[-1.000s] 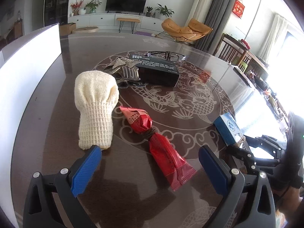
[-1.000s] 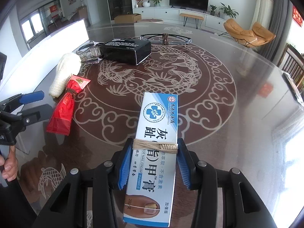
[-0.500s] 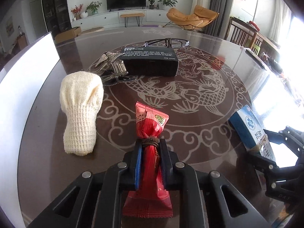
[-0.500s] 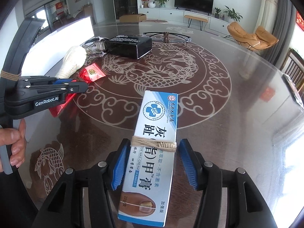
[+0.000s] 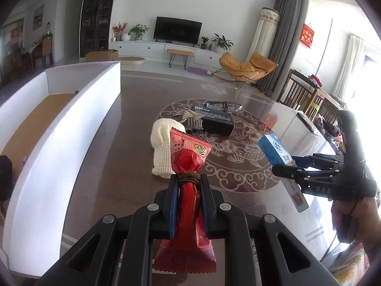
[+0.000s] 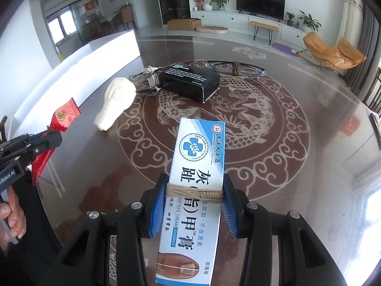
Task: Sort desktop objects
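Both grippers are carrying items clear of the table, so the step in hand looks like the carry toward a container. The left gripper [image 5: 188, 190] is clamped on a red snack packet [image 5: 188, 166] at its string-tied waist, the packet raised above the tabletop. The right gripper [image 6: 194, 197] grips a blue-and-white toe nail cream box [image 6: 195, 190] across a band of twine, also lifted.

To the left stands a long white open box [image 5: 71, 128] with a brown cardboard floor; it is probably the sorting bin. The next move likely calls for swinging the packet left over the white wall and opening the fingers once it is inside, while keeping the two grippers apart.

On the dark glossy table [image 6: 309, 166], patterned with a pale dragon medallion, remain a cream knitted pouch [image 6: 116, 102], a black box [image 6: 190, 83], a metal clip bundle [image 6: 147, 78] just beside it, and glasses [image 6: 235, 66] farther off. Beyond is a bright living room with a television, plants and an orange lounge chair.
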The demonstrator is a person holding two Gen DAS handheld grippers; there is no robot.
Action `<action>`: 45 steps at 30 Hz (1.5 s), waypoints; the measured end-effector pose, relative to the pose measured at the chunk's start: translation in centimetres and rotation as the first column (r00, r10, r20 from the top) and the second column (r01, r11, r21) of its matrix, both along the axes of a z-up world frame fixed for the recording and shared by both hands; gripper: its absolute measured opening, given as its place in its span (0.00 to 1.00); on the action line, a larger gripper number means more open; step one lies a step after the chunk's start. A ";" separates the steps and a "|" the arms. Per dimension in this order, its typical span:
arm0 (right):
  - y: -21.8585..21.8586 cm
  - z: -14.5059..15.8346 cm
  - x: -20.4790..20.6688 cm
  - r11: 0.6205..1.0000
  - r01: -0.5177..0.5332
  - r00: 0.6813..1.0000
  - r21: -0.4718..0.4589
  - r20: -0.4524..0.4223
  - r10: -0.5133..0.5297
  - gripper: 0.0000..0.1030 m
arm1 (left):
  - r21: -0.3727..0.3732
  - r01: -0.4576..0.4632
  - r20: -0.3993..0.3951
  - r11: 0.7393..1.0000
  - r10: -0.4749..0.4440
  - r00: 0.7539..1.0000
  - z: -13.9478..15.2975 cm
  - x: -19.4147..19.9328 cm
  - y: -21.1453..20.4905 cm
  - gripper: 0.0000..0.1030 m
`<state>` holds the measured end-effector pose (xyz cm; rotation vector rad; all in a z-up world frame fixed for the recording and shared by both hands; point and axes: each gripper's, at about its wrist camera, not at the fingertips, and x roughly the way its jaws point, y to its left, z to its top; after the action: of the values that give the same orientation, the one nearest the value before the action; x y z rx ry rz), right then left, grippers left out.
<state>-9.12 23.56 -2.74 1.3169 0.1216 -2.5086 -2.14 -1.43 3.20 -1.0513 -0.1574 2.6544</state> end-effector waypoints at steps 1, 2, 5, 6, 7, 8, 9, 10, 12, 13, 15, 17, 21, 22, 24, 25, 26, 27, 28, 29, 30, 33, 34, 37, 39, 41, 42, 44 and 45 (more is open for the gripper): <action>-1.1 0.8 -0.3 1.000 -0.020 1.000 -0.009 -0.014 0.020 0.43 | 0.017 -0.021 -0.014 1.000 0.021 1.000 0.9 0.1 -1.4 0.16; -2.4 1.7 -0.6 0.999 -0.044 0.999 -0.017 -0.027 0.044 0.43 | 0.036 -0.045 -0.021 0.998 0.045 0.999 1.8 -0.1 -2.8 0.16; -7.4 4.3 -2.3 0.990 -0.132 0.990 -0.041 -0.064 0.129 0.43 | 0.081 -0.135 -0.029 0.987 0.138 0.990 3.9 -0.7 -8.3 0.16; -9.5 5.2 -2.9 0.985 -0.164 0.984 -0.049 -0.078 0.160 0.43 | 0.077 -0.170 -0.031 0.982 0.173 0.984 4.4 -1.0 -10.1 0.16; -11.6 6.2 -3.4 0.979 -0.197 0.977 -0.060 -0.095 0.191 0.43 | 0.058 -0.206 -0.033 0.977 0.208 0.978 4.7 -1.3 -11.9 0.16; -13.8 7.3 -3.9 0.970 -0.232 0.969 -0.074 -0.111 0.223 0.43 | 0.034 -0.241 -0.034 0.970 0.242 0.970 4.9 -1.5 -13.8 0.16; -16.2 8.3 -4.4 0.959 -0.267 0.959 -0.090 -0.126 0.255 0.43 | 0.015 -0.275 -0.030 0.961 0.275 0.961 5.0 -1.7 -15.8 0.16; -18.6 9.2 -4.8 0.947 -0.302 0.948 -0.107 -0.139 0.287 0.43 | 0.001 -0.308 -0.018 0.951 0.308 0.951 5.0 -2.0 -17.8 0.16; -23.6 10.8 -5.4 0.917 -0.371 0.924 -0.146 -0.158 0.349 0.43 | -0.015 -0.375 0.016 0.927 0.376 0.927 4.4 -2.7 -21.5 0.16; -26.0 11.3 -5.6 0.900 -0.404 0.911 -0.165 -0.162 0.380 0.43 | -0.017 -0.406 0.034 0.914 0.406 0.913 4.0 -3.0 -23.3 0.16; -30.9 11.4 -6.0 0.865 -0.462 0.885 -0.193 -0.162 0.436 0.43 | -0.033 -0.452 0.069 0.892 0.453 0.889 2.6 -3.4 -26.1 0.16; -35.4 10.3 -6.4 0.841 -0.502 0.865 -0.205 -0.138 0.483 0.43 | -0.050 -0.482 0.099 0.875 0.485 0.869 1.4 -3.9 -27.9 0.16; -41.9 5.8 -7.2 0.825 -0.535 0.843 -0.183 -0.044 0.537 0.43 | -0.064 -0.523 0.170 0.850 0.525 0.834 -1.2 -4.4 -29.8 0.17; -43.0 4.6 -7.5 0.825 -0.538 0.839 -0.175 -0.021 0.543 0.44 | -0.068 -0.531 0.186 0.845 0.534 0.825 -1.7 -4.3 -30.2 0.19; -44.5 2.6 -8.1 0.827 -0.538 0.836 -0.163 0.030 0.549 0.46 | -0.067 -0.545 0.209 0.836 0.546 0.811 -2.6 -4.0 -30.6 0.35; -44.9 1.8 -8.5 0.832 -0.530 0.838 -0.162 0.049 0.543 0.58 | -0.066 -0.538 0.185 0.840 0.540 0.821 -2.5 -3.5 -30.2 0.37; -44.9 1.3 -8.8 0.837 -0.520 0.843 -0.170 0.059 0.535 0.70 | -0.075 -0.532 0.168 0.843 0.536 0.827 -2.4 -3.2 -29.8 0.45; -44.5 1.1 -9.0 0.842 -0.508 0.850 -0.183 0.054 0.525 0.73 | -0.091 -0.535 0.152 0.840 0.542 0.826 -2.2 -3.0 -29.3 0.53; -43.6 1.4 -9.2 0.844 -0.497 0.857 -0.202 0.037 0.514 0.75 | -0.101 -0.542 0.130 0.835 0.551 0.824 -2.0 -2.6 -28.8 0.72; -42.8 1.6 -9.2 0.842 -0.492 0.861 -0.221 0.018 0.508 0.76 | -0.103 -0.547 0.099 0.831 0.556 0.825 -1.6 -2.2 -28.1 0.81; -41.6 2.1 -9.2 0.842 -0.488 0.866 -0.231 -0.001 0.501 0.78 | -0.097 -0.547 0.071 0.831 0.554 0.829 -1.1 -1.7 -27.4 0.81; -37.6 4.1 -8.4 0.856 -0.464 0.886 -0.226 -0.112 0.451 0.85 | -0.056 -0.506 0.026 0.860 0.508 0.861 0.2 -0.7 -24.6 0.81; -35.8 4.9 -7.8 0.863 -0.455 0.889 -0.220 -0.162 0.428 0.91 | -0.045 -0.485 0.011 0.873 0.486 0.874 0.8 -0.5 -23.0 0.81; -27.2 6.0 -4.5 0.912 -0.378 0.901 -0.158 -0.290 0.323 1.00 | -0.007 -0.386 -0.033 0.923 0.385 0.922 2.4 0.0 -17.4 0.82; -22.8 4.6 -3.3 0.947 -0.307 0.915 -0.091 -0.301 0.268 1.00 | 0.008 -0.294 -0.053 0.956 0.294 0.954 2.8 0.1 -12.9 0.86; -20.5 3.6 -2.9 0.964 -0.262 0.924 -0.048 -0.301 0.236 1.00 | 0.014 -0.210 -0.057 0.978 0.211 0.976 2.3 0.1 -8.6 0.97; -18.2 2.4 -2.9 0.978 -0.208 0.937 -0.005 -0.288 0.198 1.00 | 0.015 -0.174 -0.049 0.985 0.174 0.983 1.7 0.1 -6.5 0.98; -13.8 -0.2 -3.0 0.994 -0.095 0.968 0.062 -0.229 0.107 1.00 | 0.006 -0.110 0.001 0.994 0.110 0.994 -0.3 -0.6 -2.6 0.98; -11.8 -1.4 -3.0 0.995 -0.046 0.979 0.088 -0.195 0.063 1.00 | -0.004 -0.084 0.037 0.996 0.084 0.996 -1.4 -1.0 -0.7 0.98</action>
<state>-12.16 11.81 -4.17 1.0742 0.3046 -2.6074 -3.17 -2.13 1.75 -1.1182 -0.2100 2.7110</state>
